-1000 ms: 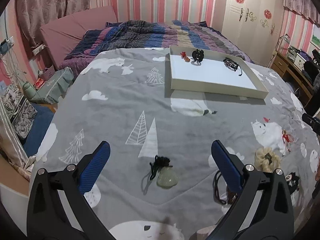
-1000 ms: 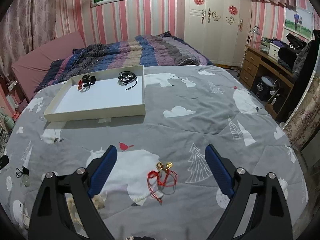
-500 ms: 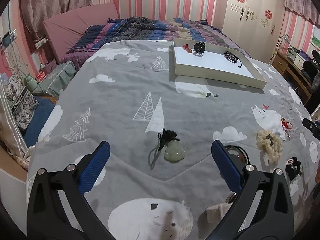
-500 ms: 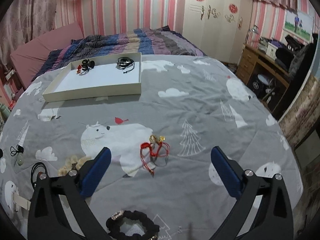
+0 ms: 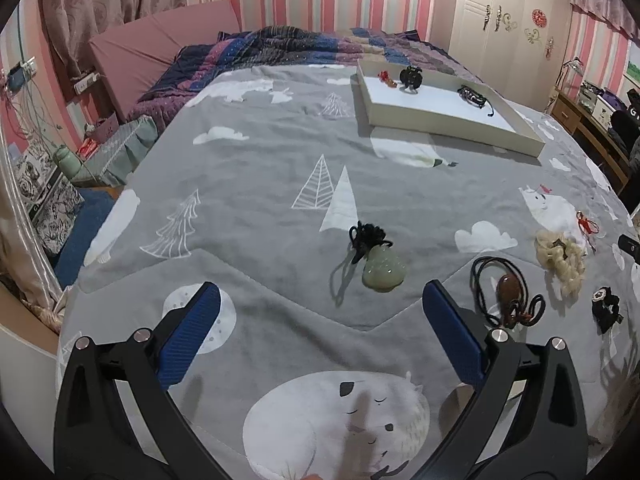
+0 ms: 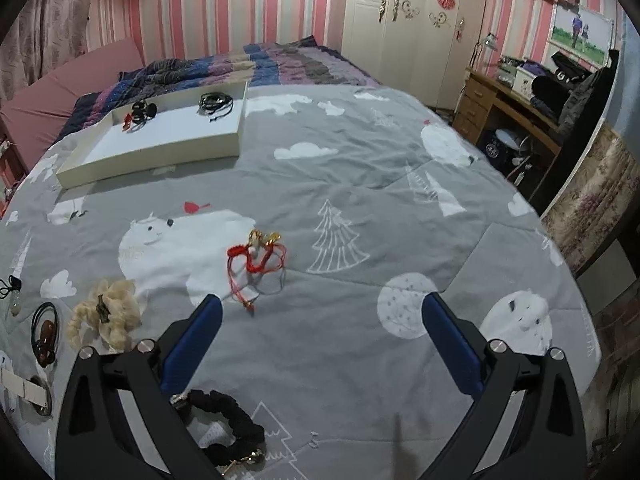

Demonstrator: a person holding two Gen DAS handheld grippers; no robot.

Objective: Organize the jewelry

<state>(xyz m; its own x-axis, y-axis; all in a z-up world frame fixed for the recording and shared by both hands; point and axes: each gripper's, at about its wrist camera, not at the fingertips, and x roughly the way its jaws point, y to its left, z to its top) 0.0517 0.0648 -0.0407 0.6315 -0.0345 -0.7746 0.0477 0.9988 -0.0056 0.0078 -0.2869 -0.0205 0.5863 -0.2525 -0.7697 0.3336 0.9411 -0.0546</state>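
Here, both grippers, left gripper (image 5: 320,300) and right gripper (image 6: 320,312), hang spread and empty above the bed's quilt (image 5: 248,168), where the smooth, likely slippery jade pendant (image 5: 383,270) is best lifted by its soft black cord (image 5: 366,238) toward the white tray (image 5: 448,124).

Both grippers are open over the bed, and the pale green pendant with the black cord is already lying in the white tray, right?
Not quite. Both the left gripper and right gripper are open, but the green pendant lies on the grey blanket, well short of the white tray. The left wrist view shows it just ahead of the left gripper.
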